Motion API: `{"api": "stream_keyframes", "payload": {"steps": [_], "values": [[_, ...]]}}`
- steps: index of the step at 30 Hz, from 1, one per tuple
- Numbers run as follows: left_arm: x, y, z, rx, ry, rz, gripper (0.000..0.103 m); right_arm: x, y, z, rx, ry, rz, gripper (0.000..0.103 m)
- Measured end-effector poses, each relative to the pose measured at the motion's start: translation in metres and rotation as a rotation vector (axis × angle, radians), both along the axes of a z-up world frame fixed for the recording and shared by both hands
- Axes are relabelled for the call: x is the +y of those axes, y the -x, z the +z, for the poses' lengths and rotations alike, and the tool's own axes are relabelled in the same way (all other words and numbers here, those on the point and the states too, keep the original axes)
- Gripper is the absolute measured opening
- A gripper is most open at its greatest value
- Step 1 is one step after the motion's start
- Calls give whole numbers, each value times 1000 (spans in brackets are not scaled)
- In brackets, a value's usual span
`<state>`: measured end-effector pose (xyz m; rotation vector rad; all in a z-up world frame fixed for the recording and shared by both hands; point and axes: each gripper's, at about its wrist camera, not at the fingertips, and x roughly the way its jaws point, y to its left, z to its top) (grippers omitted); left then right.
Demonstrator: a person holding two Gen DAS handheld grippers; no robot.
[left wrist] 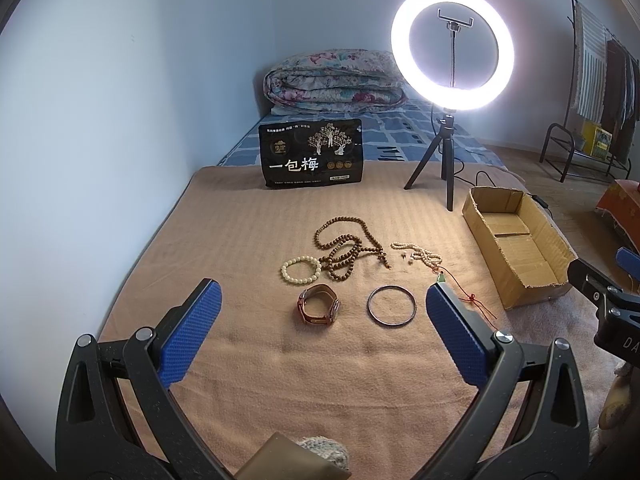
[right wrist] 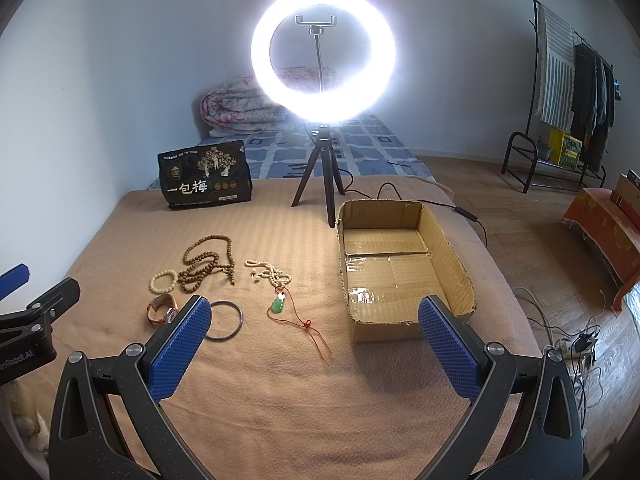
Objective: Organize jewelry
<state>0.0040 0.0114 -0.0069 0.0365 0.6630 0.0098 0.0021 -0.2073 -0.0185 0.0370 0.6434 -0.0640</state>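
Observation:
On the tan blanket (left wrist: 248, 240) lie a long brown bead strand (left wrist: 347, 246), a cream bead bracelet (left wrist: 301, 269), a brown leather watch (left wrist: 319, 305), a thin metal bangle (left wrist: 392, 305), a white bead strand (left wrist: 418, 255) and a green pendant on a red cord (right wrist: 279, 305). My left gripper (left wrist: 323, 300) hovers open above the watch and bangle, holding nothing. In the right wrist view the same items appear: brown beads (right wrist: 208, 266), bangle (right wrist: 234, 320), watch (right wrist: 160, 309). My right gripper (right wrist: 315, 314) is open and empty, between the pendant and the cardboard box (right wrist: 448, 256).
A lit ring light on a black tripod (right wrist: 320, 184) stands behind the jewelry, its cable trailing right. A black snack bag (left wrist: 312, 154) stands at the back. A folded quilt (left wrist: 332, 82) lies on the bed. The blanket's right edge drops to a wooden floor (right wrist: 520, 220).

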Motion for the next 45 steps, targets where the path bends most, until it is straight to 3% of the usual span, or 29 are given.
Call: {"api": "stream_keyframes", "payload": {"steps": [20,28,32,35,40,45], "values": [[3,2,-9,7,-20,3,103,-2,0,-1,5,0,0,103],[20,-5,-22,69,-39,33,103,-2,-5,-6,10,-10,24,103],[35,-11,-38,138,-23,42,103,1,-8,-14,28,-10,51,103],[43,-13,-52,184,-3,22,103,2,-10,-21,43,-10,71,103],[40,-18,-66,238,-55,-20,103,6,-17,-30,77,-9,96,103],[49,-28,-67,264,10,-30,103,16,-24,-41,141,-17,149,103]]}}
